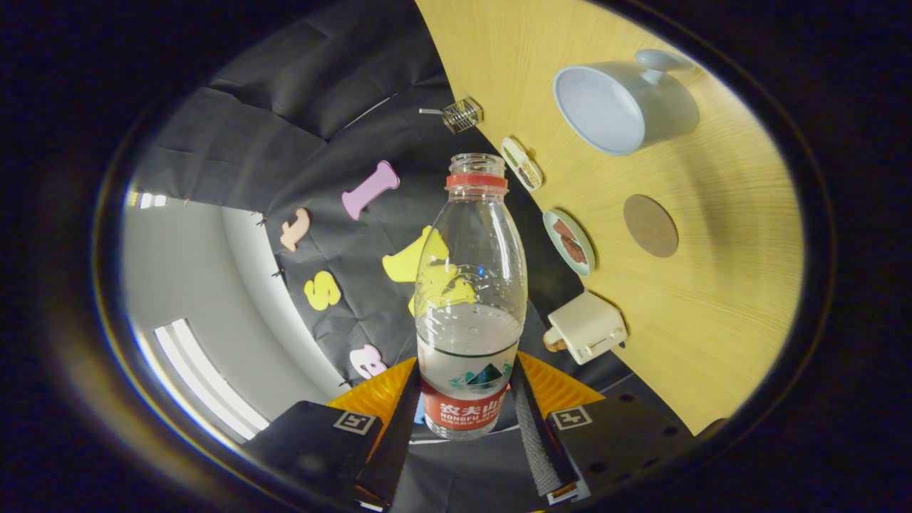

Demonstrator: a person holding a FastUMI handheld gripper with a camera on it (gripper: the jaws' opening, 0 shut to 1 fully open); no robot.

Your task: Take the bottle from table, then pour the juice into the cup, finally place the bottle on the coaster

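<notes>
**Bottle clamped, tilted toward cup**

Your gripper (463, 406) has both fingers pressed on the lower body of the bottle (470, 299). The bottle is clear, uncapped, with a red neck ring and red label band, partly filled. At 1 o'clock, the pale cup (623, 103) sits on the yellow wooden table (712, 299); the round brown coaster (650, 226) lies at 2 o'clock.

My camera rides right behind my fingers (406, 420), looking out along them; it's rolled sideways, close on the bottle (470, 299), the table (712, 299) tilted beyond it.
</notes>
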